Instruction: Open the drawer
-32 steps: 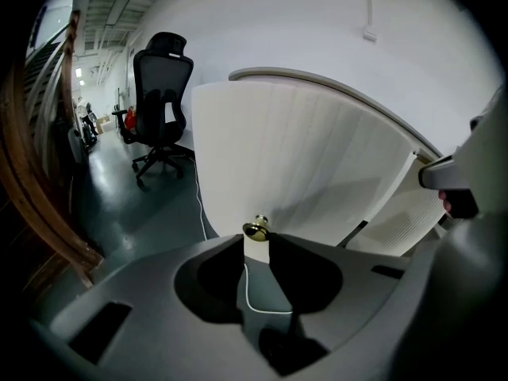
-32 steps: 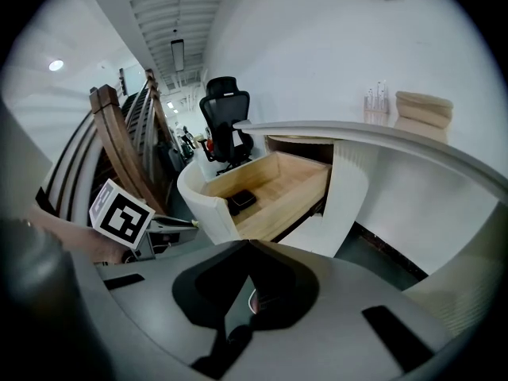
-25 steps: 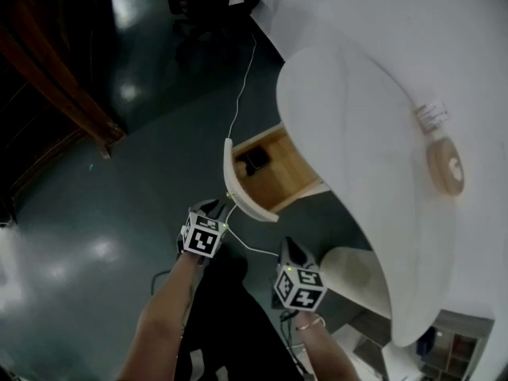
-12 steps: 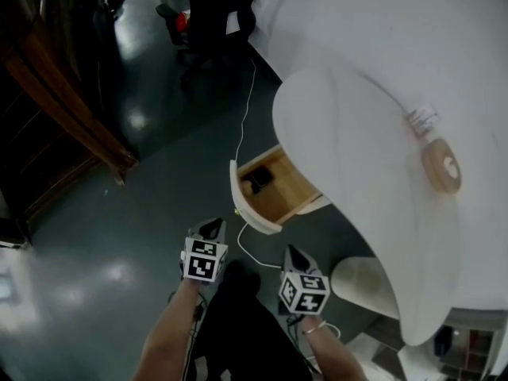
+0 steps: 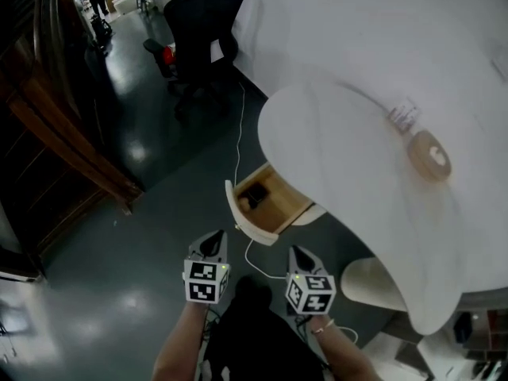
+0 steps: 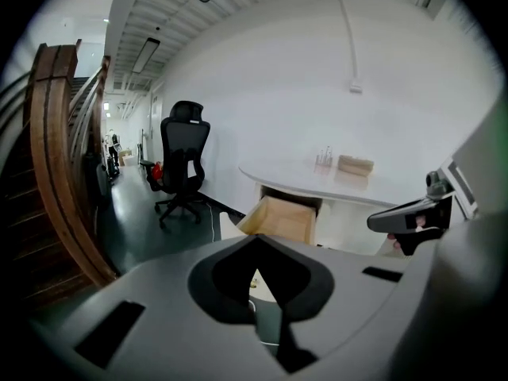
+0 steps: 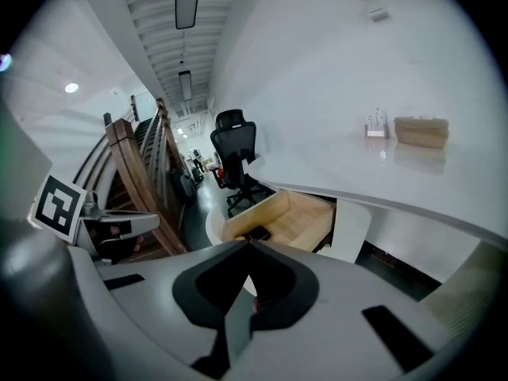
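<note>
The wooden drawer (image 5: 274, 199) stands pulled out from under the white round desk (image 5: 357, 189), its curved white front (image 5: 238, 219) facing me. A small dark object (image 5: 254, 194) lies inside it. My left gripper (image 5: 213, 241) hangs shut and empty, a short way in front of the drawer front. My right gripper (image 5: 300, 255) is beside it, also shut with nothing held. In the left gripper view the gripper (image 6: 256, 248) points at the drawer (image 6: 282, 219). In the right gripper view the gripper (image 7: 248, 248) looks into the drawer (image 7: 290, 217).
A white cable (image 5: 238, 133) runs across the dark floor and past the drawer. A black office chair (image 5: 202, 22) stands at the back, a wooden staircase (image 5: 63, 133) at the left. A white pedestal (image 5: 371, 282) stands under the desk. A round wooden disc (image 5: 429, 155) lies on the desk.
Both grippers have lifted and drawn back from the drawer front; the left one was at its edge a second ago. The drawer stays pulled out.
</note>
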Action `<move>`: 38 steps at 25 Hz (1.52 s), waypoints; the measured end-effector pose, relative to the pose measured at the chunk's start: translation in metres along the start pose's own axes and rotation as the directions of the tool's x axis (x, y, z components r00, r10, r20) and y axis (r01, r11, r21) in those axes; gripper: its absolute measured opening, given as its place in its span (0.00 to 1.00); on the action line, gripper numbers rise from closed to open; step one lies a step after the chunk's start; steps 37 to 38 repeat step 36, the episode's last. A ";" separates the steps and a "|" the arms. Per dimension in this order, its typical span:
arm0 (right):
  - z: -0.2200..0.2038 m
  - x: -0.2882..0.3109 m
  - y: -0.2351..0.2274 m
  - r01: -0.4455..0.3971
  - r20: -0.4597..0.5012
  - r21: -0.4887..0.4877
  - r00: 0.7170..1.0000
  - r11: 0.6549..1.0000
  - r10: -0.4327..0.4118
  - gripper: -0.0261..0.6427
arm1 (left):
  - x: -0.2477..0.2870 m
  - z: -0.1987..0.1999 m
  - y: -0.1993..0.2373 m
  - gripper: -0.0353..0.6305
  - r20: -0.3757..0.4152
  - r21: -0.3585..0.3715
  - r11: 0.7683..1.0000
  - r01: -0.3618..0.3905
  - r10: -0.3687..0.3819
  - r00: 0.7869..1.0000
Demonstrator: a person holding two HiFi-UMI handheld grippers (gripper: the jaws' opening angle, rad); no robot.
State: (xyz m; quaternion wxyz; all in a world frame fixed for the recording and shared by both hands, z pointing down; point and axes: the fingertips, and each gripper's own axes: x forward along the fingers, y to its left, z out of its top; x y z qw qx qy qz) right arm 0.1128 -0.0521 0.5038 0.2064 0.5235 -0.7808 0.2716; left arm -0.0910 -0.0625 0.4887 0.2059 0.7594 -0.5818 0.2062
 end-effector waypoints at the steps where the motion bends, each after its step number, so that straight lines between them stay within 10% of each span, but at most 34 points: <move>1: 0.004 -0.002 0.000 -0.005 0.010 -0.004 1.000 1.000 0.005 0.04 | -0.004 0.005 -0.004 0.06 0.015 0.004 1.000 0.002 -0.002 1.000; 38: 0.063 -0.035 0.007 -0.098 0.159 -0.093 0.981 0.991 0.112 0.04 | -0.042 0.054 -0.023 0.06 0.132 -0.027 0.999 -0.026 0.029 0.991</move>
